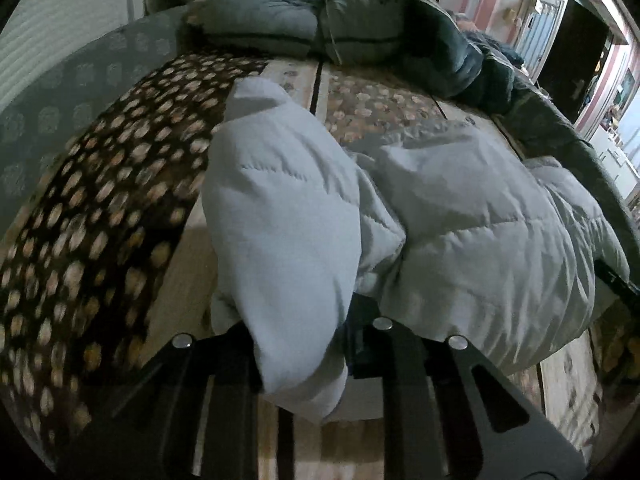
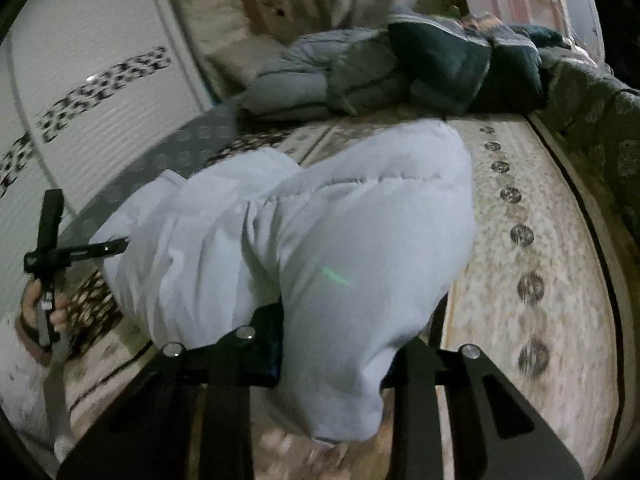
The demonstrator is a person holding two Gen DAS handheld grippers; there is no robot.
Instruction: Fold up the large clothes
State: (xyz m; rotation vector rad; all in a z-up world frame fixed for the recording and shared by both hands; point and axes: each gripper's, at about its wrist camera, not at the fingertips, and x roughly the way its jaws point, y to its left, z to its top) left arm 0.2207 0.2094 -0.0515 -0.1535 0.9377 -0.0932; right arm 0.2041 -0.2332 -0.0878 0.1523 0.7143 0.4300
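A white quilted puffer jacket (image 1: 460, 208) lies bunched on a patterned bed cover (image 1: 120, 184). My left gripper (image 1: 304, 344) is shut on one padded part of the jacket, which runs forward from between its fingers. In the right wrist view the same white jacket (image 2: 340, 240) fills the middle, and my right gripper (image 2: 340, 356) is shut on another thick padded part, lifted a little off the cover (image 2: 520, 280). The left gripper (image 2: 52, 248) and the hand holding it show at that view's left edge.
Folded grey and dark green padded jackets (image 1: 320, 28) are piled at the far end of the bed, also in the right wrist view (image 2: 400, 72). A white wardrobe (image 2: 88, 80) stands on the left. A dark blanket (image 2: 600, 128) edges the bed's right side.
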